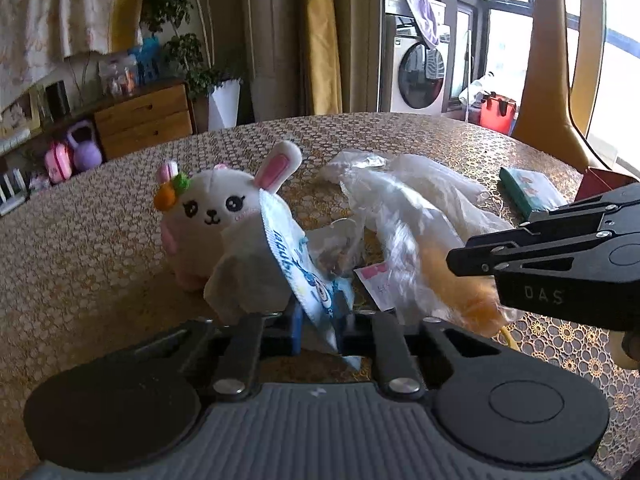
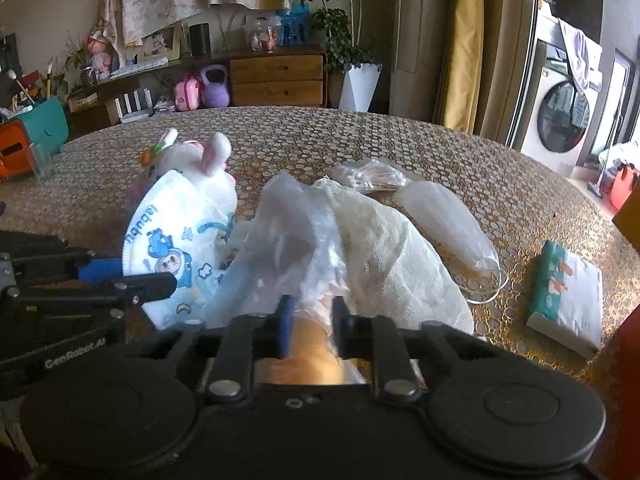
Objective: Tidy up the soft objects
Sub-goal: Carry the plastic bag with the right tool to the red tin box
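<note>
Behind mask [image 2: 168, 240], rabbit's [image 2: 200, 168] half-hidden face

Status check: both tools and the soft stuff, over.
Left tool shut on child's mask. Right tool shut on plastic bag. Plush rabbit close behind mask.

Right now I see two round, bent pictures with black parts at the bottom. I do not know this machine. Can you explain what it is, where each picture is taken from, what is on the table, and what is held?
There is no robot: a person holds one two-finger tool in each hand, and each tool carries a wide-angle camera looking along its fingers. One picture is from the left tool, which is shut on a printed mask. The other is from the right tool, which is shut on a clear bag. On the table are a plush rabbit, a white mask, a pale cloth and a tissue pack.
</note>
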The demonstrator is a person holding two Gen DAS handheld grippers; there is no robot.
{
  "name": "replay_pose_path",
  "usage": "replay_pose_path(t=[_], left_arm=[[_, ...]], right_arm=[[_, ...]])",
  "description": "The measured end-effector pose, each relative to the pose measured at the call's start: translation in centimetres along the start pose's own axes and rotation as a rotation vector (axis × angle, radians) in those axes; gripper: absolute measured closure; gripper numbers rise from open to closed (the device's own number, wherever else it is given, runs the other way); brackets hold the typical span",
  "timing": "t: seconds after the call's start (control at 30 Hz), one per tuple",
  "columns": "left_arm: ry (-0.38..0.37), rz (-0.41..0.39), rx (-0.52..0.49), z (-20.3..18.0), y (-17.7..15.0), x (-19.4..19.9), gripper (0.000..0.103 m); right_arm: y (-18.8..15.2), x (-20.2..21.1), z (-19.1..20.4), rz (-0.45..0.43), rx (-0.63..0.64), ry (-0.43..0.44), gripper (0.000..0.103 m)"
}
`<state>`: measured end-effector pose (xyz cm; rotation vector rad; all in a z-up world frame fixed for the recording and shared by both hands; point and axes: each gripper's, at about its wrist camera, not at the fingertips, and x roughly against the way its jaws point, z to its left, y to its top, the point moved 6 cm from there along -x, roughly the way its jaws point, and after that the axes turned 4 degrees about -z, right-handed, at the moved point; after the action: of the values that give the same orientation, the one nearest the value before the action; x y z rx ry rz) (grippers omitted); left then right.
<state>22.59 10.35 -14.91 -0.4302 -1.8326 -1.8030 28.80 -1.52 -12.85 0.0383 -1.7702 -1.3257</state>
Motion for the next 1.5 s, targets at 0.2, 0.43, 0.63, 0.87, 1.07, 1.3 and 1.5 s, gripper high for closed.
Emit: replay_pose_path(t=[0.2,0.43,0.63,0.87,1.07,1.3,1.5], left_arm=[[0.011,-0.018,-0.003,0.2,0.4,0.4,0.098],[0.01,-0.06,-0.013,0.3,1.6,1.8,0.101],[-0.003,-0.087,-0.003,0.3,2.8,3.7,0.101],[-0.043,-0.124,0.011,-0.7,4.5,7.0,0.101],[-0.117,-0.139,0.032,-2.1,6.2,9.6,0.101],[-0.211,-0.166,0.029,-5.5,8.7,11.7,0.101],[-0.276,-0.177,-0.021,-9.9,10.4,11.8,0.101]], right_arm=[[0.1,1.2,0.3,-0.043,0.012,-0.025,0.099],[0.3,3.5,-0.1,-0.085,-0.025,-0.033,0.1],[0.1,6.2,-0.6,-0.12,-0.039,-0.028,0.1],[-0.1,9.9,-1.4,-0.157,-0.056,-0.04,0.1],[-0.2,13.2,-2.6,-0.19,-0.067,-0.061,0.1],[-0.9,16.5,-5.7,-0.215,-0.099,-0.117,0.1],[-2.3,18.4,-9.3,-0.226,-0.139,-0.186,0.1]])
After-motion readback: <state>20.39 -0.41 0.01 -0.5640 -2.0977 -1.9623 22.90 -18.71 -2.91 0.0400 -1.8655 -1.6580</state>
